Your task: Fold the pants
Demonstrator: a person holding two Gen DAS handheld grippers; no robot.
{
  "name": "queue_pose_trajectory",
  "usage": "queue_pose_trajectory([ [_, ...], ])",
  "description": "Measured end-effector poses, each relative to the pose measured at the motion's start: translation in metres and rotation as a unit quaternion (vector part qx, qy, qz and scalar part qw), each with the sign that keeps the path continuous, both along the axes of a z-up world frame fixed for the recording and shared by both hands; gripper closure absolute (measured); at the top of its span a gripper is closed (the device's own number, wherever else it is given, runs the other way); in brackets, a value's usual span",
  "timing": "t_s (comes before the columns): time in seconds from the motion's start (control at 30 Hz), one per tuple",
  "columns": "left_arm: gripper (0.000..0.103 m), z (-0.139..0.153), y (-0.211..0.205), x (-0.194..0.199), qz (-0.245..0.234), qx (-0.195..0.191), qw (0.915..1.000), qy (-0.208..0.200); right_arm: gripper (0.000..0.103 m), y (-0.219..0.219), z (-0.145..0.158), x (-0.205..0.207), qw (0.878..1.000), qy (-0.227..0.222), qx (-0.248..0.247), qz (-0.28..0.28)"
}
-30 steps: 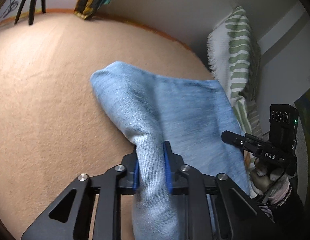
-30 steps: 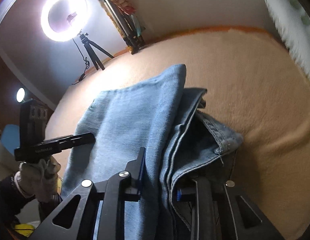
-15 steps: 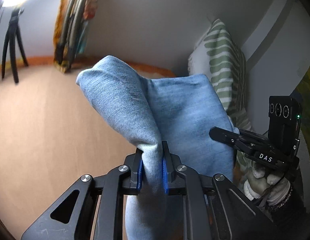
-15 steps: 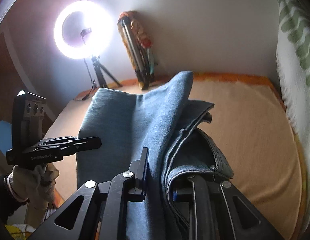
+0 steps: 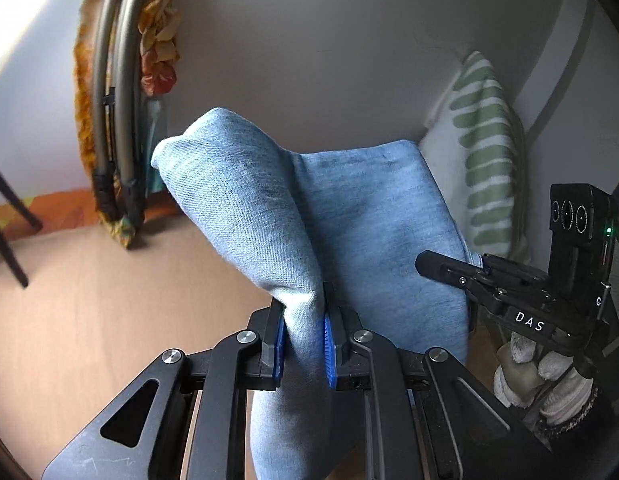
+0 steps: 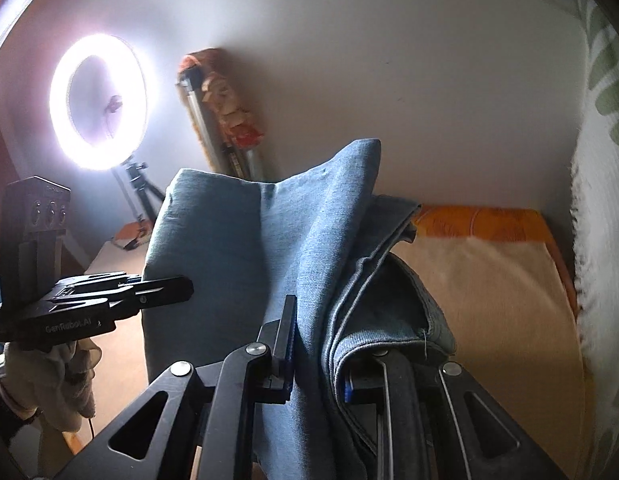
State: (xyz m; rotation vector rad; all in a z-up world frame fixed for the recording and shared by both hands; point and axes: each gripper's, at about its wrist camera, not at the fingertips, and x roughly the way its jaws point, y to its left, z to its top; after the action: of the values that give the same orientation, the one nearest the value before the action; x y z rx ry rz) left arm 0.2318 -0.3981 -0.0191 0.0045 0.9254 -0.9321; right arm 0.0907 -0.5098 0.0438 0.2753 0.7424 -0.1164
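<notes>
Denim pants (image 5: 349,220) hang in the air between both tools, above the tan bed (image 5: 109,320). Left gripper (image 5: 305,344) and right gripper (image 6: 317,364) each clamp an edge. Looks like the carry-over of a fold; next, lay it down with edges aligned.
</notes>
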Motion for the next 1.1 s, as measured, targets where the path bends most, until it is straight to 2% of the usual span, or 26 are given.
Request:
queue_pose_trajectory([
  [0.23,0.090,-0.033,-0.028,0.041,0.013,0.015,0.9998,0.010,0.087,-0.036,-0.028,0.043,1.000,0.019,-0.007,-0.013],
  [0.43,0.090,-0.055,-0.039,0.053,0.022,0.044,0.9988,0.001,0.087,-0.060,-0.054,0.065,0.999,0.048,-0.015,-0.021],
  [0.57,0.089,-0.059,-0.039,0.052,0.027,0.060,0.9978,-0.005,0.078,-0.066,-0.066,0.075,0.996,0.067,-0.035,-0.038],
  [0.63,0.087,-0.058,-0.038,0.049,0.028,0.069,0.9971,-0.014,0.071,-0.066,-0.066,0.074,0.996,0.070,-0.039,-0.047],
  [0.77,0.085,-0.053,-0.032,0.040,0.036,0.084,0.9953,-0.031,0.067,-0.065,-0.065,0.065,0.993,0.082,-0.055,-0.063],
  [0.93,0.085,-0.033,-0.012,0.029,0.047,0.068,0.9955,-0.047,0.064,-0.055,-0.050,0.048,0.992,0.070,-0.068,-0.078],
  [1.07,0.085,-0.008,0.004,-0.001,0.032,0.062,0.9939,-0.085,0.062,-0.035,-0.033,0.029,0.992,0.057,-0.085,-0.069],
  [1.1,0.085,-0.002,0.010,-0.011,0.028,0.058,0.9936,-0.093,0.058,-0.028,-0.028,0.022,0.992,0.051,-0.092,-0.066],
])
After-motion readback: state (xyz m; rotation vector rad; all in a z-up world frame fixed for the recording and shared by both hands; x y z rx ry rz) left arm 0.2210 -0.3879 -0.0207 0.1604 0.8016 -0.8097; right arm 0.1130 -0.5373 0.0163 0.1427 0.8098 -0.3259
